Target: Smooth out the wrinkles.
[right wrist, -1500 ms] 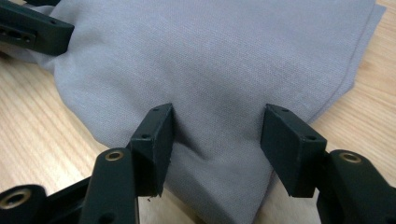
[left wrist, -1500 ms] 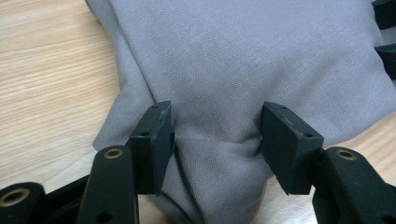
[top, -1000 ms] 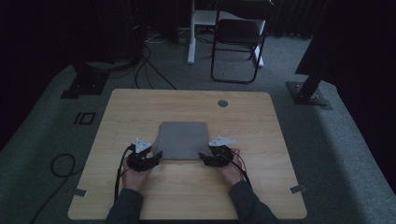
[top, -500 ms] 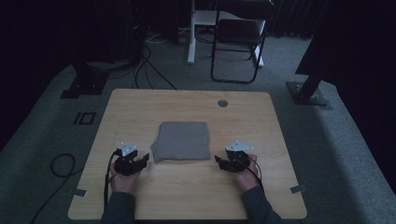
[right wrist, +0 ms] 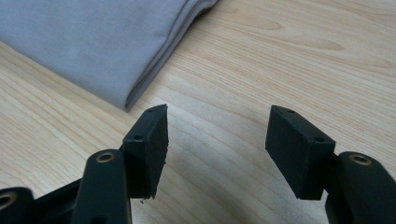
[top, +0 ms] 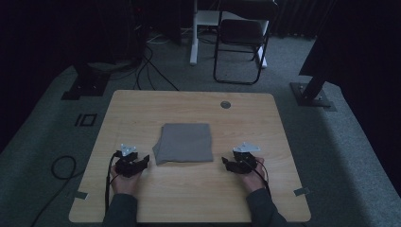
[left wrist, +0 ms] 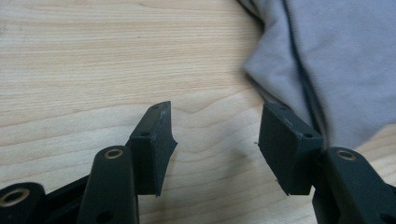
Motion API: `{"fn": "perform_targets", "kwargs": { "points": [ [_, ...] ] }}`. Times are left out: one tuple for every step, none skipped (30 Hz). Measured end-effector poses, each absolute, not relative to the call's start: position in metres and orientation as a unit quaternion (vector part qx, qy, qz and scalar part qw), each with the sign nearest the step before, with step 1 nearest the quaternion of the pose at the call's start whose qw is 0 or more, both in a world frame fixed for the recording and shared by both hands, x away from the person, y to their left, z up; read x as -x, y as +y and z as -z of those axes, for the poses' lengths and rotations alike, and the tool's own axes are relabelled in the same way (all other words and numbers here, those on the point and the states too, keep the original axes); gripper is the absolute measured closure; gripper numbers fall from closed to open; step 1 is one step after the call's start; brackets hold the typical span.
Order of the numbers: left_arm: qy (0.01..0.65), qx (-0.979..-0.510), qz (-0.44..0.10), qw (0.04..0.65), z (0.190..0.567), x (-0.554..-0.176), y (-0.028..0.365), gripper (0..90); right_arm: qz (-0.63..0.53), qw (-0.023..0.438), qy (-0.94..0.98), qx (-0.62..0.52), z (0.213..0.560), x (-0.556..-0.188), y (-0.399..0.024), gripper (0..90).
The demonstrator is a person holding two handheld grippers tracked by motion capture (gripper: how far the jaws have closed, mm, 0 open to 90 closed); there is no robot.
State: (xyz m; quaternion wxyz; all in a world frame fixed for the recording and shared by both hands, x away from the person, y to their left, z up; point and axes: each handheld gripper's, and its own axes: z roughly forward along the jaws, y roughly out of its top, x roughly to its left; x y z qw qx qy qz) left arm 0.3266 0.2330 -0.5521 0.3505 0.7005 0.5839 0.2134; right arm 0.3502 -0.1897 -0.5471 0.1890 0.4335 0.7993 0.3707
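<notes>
A folded grey cloth [top: 184,142] lies flat in the middle of the wooden table [top: 189,104]. My left gripper [top: 142,161] rests on the table just off the cloth's near left corner, jaws open with bare wood between them; in the left gripper view [left wrist: 215,135] the cloth [left wrist: 336,60] sits beyond the right jaw. My right gripper [top: 226,163] lies off the cloth's near right corner, open and holding nothing. In the right gripper view [right wrist: 217,140] the cloth's folded edge [right wrist: 93,42] lies ahead and to the left of the jaws.
A round grommet [top: 225,104] sits in the table's far edge. Beyond the table stand a black folding chair [top: 241,38] and a white desk leg [top: 194,33]. Stand bases [top: 312,94] and cables [top: 61,165] lie on the grey carpet around the table.
Both grippers have drawn back from the cloth's near edge, outward and toward the person, and now rest apart from it. The cloth lies where it was.
</notes>
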Motion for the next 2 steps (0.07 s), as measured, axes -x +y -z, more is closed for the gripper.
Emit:
{"fn": "perform_targets", "kwargs": {
  "points": [
    [0.586, -0.699, -0.214, 0.351, 0.5525, -0.3271, 0.2335, 45.0, -0.371, 0.189, 0.799, -0.434, 0.5472, -0.3503, -0.1899, 39.1],
    [0.587, -0.699, -0.213, 0.349, 0.5527, -0.3275, 0.2341, 45.0, -0.372, 0.189, 0.798, -0.434, 0.5473, -0.3505, -0.19, 39.0]
  ]
}}
